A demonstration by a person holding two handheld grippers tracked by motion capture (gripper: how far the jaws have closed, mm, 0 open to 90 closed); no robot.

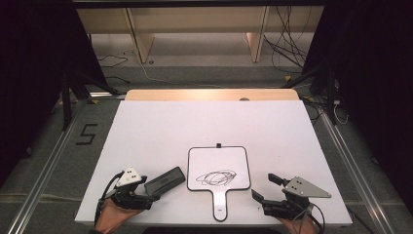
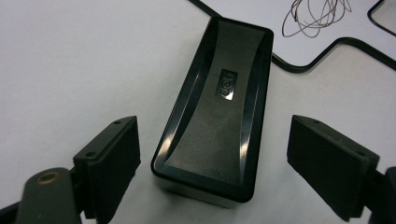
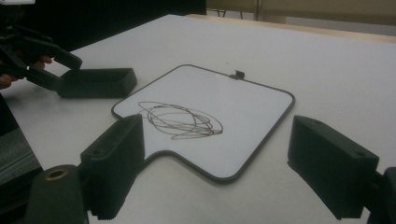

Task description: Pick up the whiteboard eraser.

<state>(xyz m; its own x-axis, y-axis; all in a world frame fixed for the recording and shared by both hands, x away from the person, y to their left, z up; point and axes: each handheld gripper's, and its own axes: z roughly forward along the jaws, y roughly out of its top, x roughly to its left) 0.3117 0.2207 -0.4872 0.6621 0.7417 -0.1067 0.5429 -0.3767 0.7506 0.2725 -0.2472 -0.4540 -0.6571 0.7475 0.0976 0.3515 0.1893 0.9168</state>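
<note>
White tabletop [image 1: 160,126] carries it all: the left gripper [image 2: 212,154] has its fingers [image 2: 114,163] spread wide either side of the eraser's [image 2: 217,107] near end, gripping nothing, apparently lined up to close on it. Toward the eraser's 1 o'clock lies the scribbled whiteboard [image 1: 218,168], handle toward the person; at its 4 o'clock the right gripper [image 1: 265,187] hovers wide open and empty, perhaps to steady the board.
</note>
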